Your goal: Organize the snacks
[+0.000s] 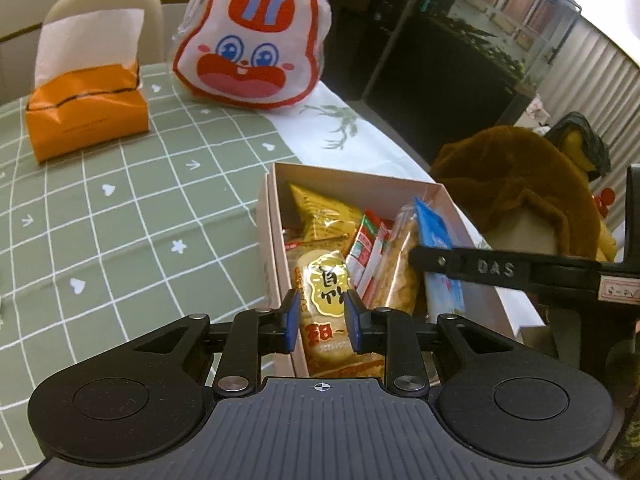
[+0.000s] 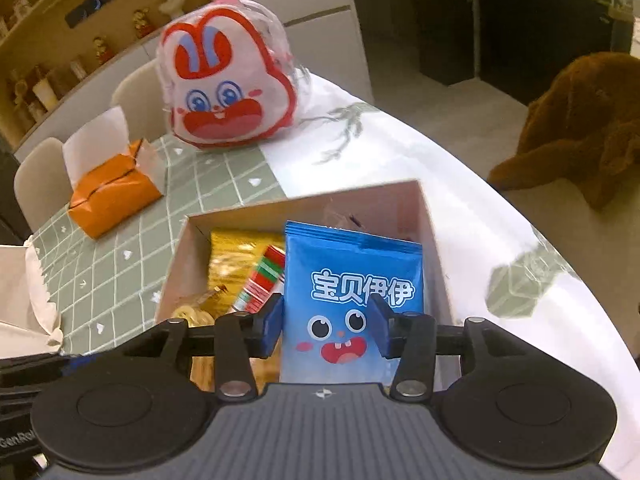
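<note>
A: Started at the worktop's [image 1: 120, 208] left side, on the green checked cloth: orange tissue pack [image 1: 86, 114] there, white sheet standing out of its top.

B: And beside it?

A: Rabbit-face bag [image 1: 250, 40] in clear wrap, near the far edge, propped upright where the green cloth met the white one.

B: Where was the box?

A: Cardboard box [image 1: 276, 216], open-topped, near the worktop's right edge, half on the green cloth, half on the white. Crammed with snacks: yellow packet [image 1: 320, 216] at the far end, red-and-green packet [image 1: 366, 248] leaning in the middle, clear sleeve of crackers [image 1: 394, 276] next to that.

B: Left tool [image 1: 322, 320]?

A: Over the box's near-left corner, jaws drawn close, blue pads against both sides of a yellow-labelled rice cracker pack [image 1: 324, 296]. Clamped on it, pack standing up inside the box.

B: Right tool [image 2: 328, 324]?

A: Reached in from the right. Jaws partly closed, pads [image 2: 270, 330] pressed on the edges of a blue packet [image 2: 352, 280] with a cartoon face. Packet upright, at the box's right side, lower part inside the walls.

B: Anything past the right edge?

A: Brown furry cloth [image 2: 580, 120] draped over something, off the worktop.
</note>
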`<state>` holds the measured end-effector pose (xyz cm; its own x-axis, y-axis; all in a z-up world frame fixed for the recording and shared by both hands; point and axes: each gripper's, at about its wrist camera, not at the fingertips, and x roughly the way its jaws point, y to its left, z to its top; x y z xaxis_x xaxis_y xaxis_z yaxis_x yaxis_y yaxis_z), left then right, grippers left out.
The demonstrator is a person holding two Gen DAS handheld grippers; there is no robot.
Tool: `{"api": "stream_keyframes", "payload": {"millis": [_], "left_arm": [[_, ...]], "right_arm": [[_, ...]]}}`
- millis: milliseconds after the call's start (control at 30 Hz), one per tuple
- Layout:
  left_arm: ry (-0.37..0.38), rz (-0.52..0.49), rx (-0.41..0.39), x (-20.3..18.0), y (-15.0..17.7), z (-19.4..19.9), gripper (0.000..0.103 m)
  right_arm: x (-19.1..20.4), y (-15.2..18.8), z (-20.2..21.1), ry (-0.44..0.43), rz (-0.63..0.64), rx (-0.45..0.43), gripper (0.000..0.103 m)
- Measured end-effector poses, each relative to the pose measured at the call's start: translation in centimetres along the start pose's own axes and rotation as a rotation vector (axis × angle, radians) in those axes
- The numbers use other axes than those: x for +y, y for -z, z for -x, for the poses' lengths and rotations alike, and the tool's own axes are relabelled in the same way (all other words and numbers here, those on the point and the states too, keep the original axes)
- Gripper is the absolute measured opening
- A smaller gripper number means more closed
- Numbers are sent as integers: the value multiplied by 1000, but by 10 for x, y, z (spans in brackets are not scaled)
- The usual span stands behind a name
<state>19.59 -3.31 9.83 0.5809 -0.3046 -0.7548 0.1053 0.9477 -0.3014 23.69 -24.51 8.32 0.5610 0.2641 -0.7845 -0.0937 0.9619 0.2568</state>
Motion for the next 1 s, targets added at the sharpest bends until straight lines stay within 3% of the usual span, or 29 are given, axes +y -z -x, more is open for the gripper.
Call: {"api": "stream_keyframes", "payload": {"millis": [200,300,400,433,500,633,800,1000], "left_arm": [[11,-32,-16,-9,6,11,28],[15,-80,-61,-17,15,27,28],[21,-123,-103,-21,36,44,28],[28,-132,-109,-22,46,48,28],[49,-142,-108,-19,71,56,28],[68,-148,-46,-6,124,61,28],[-18,-164,-14,6,173,56,28],[-81,-212,-98,-2,195,52,29]], "right_arm": [[-13,25,9,7,-7,22,54],[-8,32,29,-12,5,-17,54],[0,41,61,-22,11,-91,66],[5,48,74,-5,25,-117,73],[14,64,90,43,44,-140,77],[26,115,110,114,3,-100,81],[36,175,96,168,-53,-23,83],[44,212,72,270,64,16,84]]}}
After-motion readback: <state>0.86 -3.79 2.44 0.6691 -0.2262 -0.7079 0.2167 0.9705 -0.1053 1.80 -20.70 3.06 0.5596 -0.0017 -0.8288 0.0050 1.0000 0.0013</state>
